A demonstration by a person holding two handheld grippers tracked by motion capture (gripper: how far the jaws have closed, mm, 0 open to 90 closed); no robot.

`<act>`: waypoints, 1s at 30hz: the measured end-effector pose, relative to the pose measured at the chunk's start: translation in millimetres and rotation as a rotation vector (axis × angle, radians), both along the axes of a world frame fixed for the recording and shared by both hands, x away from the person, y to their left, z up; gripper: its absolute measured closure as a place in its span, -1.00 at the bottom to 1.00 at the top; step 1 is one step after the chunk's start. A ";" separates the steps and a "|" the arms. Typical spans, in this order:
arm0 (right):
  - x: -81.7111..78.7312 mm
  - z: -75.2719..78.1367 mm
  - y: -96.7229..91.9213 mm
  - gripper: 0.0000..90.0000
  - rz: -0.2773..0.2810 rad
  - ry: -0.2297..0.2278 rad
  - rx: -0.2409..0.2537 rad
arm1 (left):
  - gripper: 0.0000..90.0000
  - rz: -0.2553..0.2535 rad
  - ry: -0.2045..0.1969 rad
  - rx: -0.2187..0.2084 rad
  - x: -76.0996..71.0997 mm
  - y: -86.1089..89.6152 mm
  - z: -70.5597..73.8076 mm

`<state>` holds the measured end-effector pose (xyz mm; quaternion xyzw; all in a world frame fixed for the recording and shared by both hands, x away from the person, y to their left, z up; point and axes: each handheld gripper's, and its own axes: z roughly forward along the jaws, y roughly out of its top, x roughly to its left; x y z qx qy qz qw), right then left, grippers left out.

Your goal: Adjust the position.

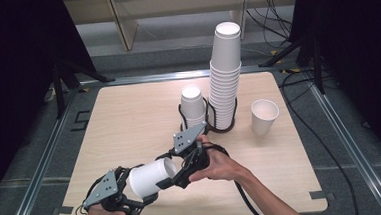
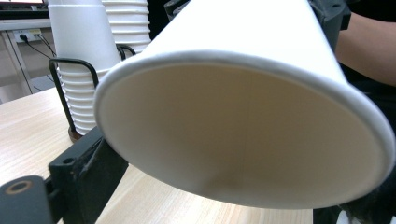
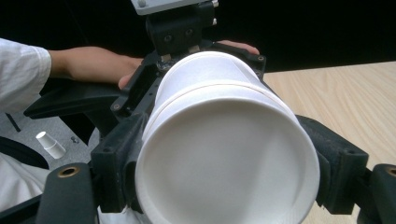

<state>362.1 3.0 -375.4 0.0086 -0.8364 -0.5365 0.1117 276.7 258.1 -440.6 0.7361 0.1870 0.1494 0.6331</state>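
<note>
Though unlabelled — plain white cup (image 1: 151, 177)

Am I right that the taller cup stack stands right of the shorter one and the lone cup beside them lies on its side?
Not quite: the lone cup stands upright, mouth up, as the high view shows. The taller stack does stand right of the shorter stack.

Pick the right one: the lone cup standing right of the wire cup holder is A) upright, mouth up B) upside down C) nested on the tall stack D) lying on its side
A: in the high view the lone cup stands apart from the tall stack on the table, open rim facing up.
</note>
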 end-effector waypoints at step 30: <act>2.8 -6.5 -1.2 -0.45 0.028 0.025 -0.004 | -0.78 -0.047 0.017 -0.010 1.5 2.3 1.6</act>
